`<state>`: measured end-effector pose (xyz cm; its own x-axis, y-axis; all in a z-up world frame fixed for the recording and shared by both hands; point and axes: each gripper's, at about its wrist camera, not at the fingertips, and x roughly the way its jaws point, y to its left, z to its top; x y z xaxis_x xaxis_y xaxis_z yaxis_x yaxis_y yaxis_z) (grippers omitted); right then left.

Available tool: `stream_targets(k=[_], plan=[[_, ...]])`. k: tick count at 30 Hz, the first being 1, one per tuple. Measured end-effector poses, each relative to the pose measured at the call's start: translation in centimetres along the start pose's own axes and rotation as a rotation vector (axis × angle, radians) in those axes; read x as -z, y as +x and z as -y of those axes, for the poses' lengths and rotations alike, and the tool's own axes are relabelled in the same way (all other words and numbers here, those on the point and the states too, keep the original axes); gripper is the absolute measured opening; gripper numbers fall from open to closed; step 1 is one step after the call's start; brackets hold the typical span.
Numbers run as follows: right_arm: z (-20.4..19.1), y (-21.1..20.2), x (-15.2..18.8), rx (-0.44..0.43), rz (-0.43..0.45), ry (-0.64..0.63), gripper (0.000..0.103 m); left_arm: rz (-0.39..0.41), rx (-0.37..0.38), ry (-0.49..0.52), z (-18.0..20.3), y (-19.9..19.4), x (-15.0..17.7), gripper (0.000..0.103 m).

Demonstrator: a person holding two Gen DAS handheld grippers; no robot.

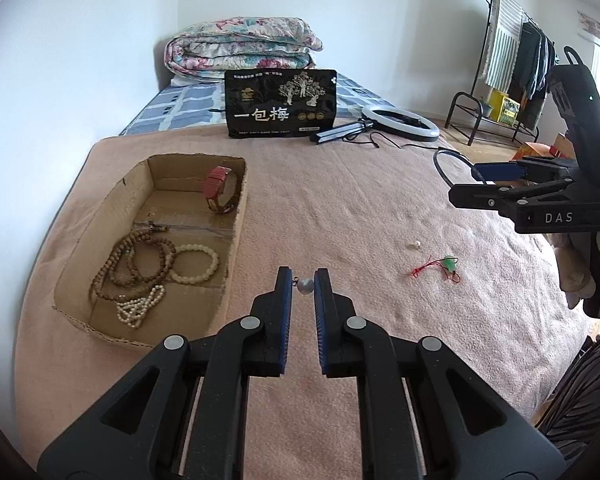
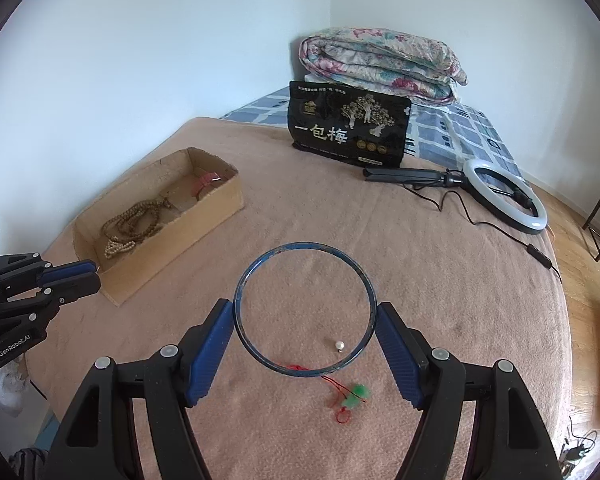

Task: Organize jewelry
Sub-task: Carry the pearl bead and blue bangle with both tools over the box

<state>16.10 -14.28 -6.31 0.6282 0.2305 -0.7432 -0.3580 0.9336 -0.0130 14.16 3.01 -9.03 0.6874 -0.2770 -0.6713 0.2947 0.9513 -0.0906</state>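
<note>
Carrying two pieces toward the box

Pinching a small grey bead [image 1: 305,286] between narrowed fingers, the left tool [image 1: 303,280] hangs just right of the cardboard box [image 1: 236,216]. The right tool [image 2: 305,316] clamps a thin blue bangle [image 2: 260,258], hard and scuffed, above the fuzzy pink blanket [image 2: 440,280]. Next, I'd judge, each piece goes over the box wall and gets released. A pearl [image 2: 339,345] and a green charm [image 2: 356,394] on red cord lie loose. Farther off, wooden beads [image 1: 140,256] and a red watch [image 1: 220,190] sit boxed.
</note>
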Motion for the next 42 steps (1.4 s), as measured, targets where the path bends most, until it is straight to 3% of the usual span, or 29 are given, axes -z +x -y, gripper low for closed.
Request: stream_targets(k=[14, 30, 42], plan=[[-5.9, 2.0, -4.7, -0.072, 0.019, -0.066, 0.074, 0.038, -0.081, -0.053, -6.0, -1.3, -1.1, 0.009], [-11.0, 6.5, -9.6, -0.148, 0.019, -0.110, 0.074, 0.058, -0.133, -0.080, -8.9, -0.9, -1.8, 0.009], [-13.1, 9.9, -11.6, -0.175, 0.004, -0.104, 0.074, 0.051, -0.166, -0.103, -11.0, 0.3, -1.8, 0.009]])
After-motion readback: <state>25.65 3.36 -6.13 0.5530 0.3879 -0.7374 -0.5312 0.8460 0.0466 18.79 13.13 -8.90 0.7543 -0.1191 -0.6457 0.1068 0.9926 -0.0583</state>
